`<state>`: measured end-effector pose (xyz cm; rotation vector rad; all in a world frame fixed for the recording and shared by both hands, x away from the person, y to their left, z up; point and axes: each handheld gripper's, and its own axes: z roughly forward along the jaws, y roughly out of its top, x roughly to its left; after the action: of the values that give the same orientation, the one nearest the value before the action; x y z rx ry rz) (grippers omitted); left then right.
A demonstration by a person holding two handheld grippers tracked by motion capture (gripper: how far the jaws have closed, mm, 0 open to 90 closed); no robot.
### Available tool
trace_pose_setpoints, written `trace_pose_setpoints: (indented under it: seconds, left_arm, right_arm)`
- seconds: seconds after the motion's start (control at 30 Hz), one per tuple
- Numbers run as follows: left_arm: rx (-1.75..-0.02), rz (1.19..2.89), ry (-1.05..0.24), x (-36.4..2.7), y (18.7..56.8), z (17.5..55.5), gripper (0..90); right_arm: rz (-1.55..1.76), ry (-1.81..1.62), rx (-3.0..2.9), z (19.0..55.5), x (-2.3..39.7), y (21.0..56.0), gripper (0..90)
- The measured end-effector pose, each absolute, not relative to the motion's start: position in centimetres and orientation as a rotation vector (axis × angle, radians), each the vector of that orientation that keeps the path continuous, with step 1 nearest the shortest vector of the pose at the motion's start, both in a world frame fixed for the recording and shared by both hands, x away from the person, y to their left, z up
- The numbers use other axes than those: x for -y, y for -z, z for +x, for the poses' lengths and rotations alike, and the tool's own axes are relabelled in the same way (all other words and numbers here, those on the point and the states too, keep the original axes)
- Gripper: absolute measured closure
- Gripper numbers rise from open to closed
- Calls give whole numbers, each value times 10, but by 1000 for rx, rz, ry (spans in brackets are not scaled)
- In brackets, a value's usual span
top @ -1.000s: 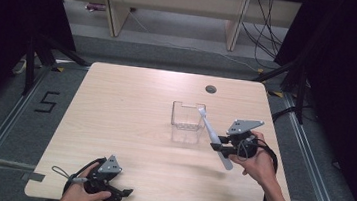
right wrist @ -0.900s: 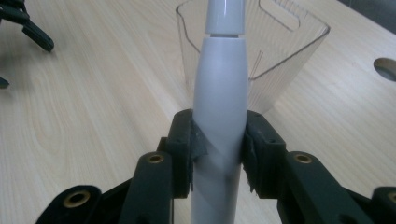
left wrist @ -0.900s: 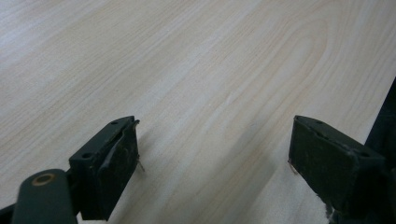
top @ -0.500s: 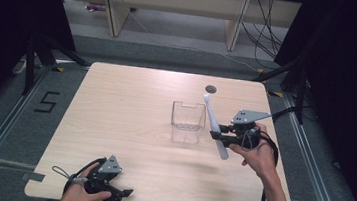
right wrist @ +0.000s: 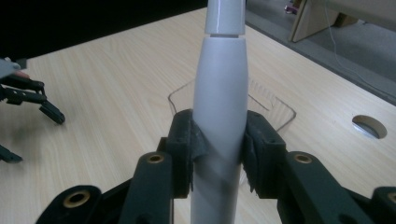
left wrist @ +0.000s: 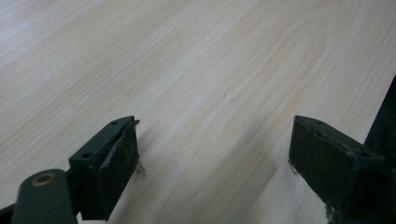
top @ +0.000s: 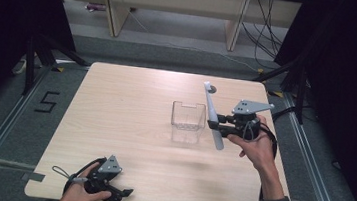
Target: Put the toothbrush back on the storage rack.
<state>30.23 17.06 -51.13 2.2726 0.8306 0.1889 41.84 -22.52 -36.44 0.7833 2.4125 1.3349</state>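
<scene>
Because the right gripper [top: 220,124] clamps the slim white plastic toothbrush handle [right wrist: 219,107] mid-shaft, it tilts above the table at the clear plastic cup's [top: 187,118] three o'clock, seemingly for insertion; the left gripper [left wrist: 212,172] rests open, idle.

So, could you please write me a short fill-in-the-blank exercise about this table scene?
1. The right gripper is shut on a white ____.
2. The clear plastic box stands on the ____ table.
3. The jaws of the left gripper are ____, with nothing between them.
4. The round hole is in the ____.

Missing words: toothbrush; wooden; open; table
</scene>
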Motion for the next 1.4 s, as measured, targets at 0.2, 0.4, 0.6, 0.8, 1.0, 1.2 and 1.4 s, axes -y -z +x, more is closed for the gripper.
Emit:
trace_pose_setpoints:
  seconds: [0.2,0.4,0.6,0.8,1.0,1.2,1.4]
  left_arm:
    - [-825,2271,-193,-171,511,302,152]
    - [-827,2259,-179,-170,511,302,152]
    - [-823,2271,-181,-170,511,302,152]
    - [-824,2275,-189,-171,511,303,152]
    - [-819,2272,-178,-170,511,302,152]
    - [-817,2276,-178,-170,511,302,152]
    - [-825,2257,-174,-170,512,301,152]
  right_arm:
    - [755,-1381,-2387,424,221,357,662]
    - [773,-1418,-2378,429,214,352,663]
    - [731,-1446,-2334,438,207,345,663]
    - [735,-1479,-2337,443,196,340,663]
    - [724,-1486,-2334,452,188,336,663]
    - [737,-1498,-2346,462,177,336,662]
    - [744,-1477,-2351,476,172,337,662]
